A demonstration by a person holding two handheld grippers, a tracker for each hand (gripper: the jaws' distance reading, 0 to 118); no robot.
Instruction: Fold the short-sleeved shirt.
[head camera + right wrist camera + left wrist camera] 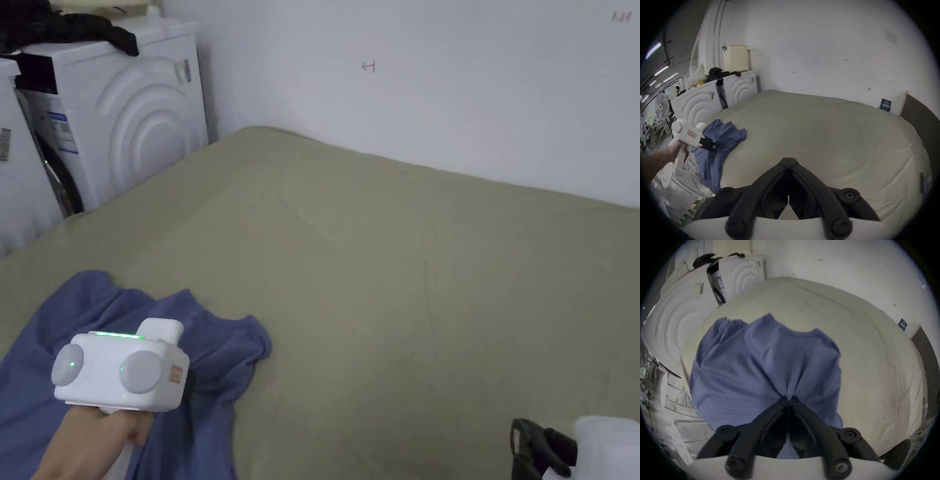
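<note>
A blue short-sleeved shirt (pixel 206 356) lies crumpled at the near left corner of the olive bed (pixel 406 281), part of it hanging over the edge. In the left gripper view the shirt (pixel 761 363) bunches into my left gripper (pixel 788 398), whose jaws are shut on a pinch of its cloth. The right gripper view shows that gripper (pixel 713 145), held by a hand, at the shirt (pixel 726 136). My right gripper (pixel 788 160) hovers over the bare sheet with its jaws closed together and nothing between them; its black tip (pixel 531 447) shows at the bottom right of the head view.
Two white washing machines (pixel 131 119) stand against the bed's left side with dark clothes (pixel 69 28) and a cream basket (pixel 735 58) on top. A white wall (pixel 437 81) runs along the far edge. A brown panel (pixel 919 116) stands at the right.
</note>
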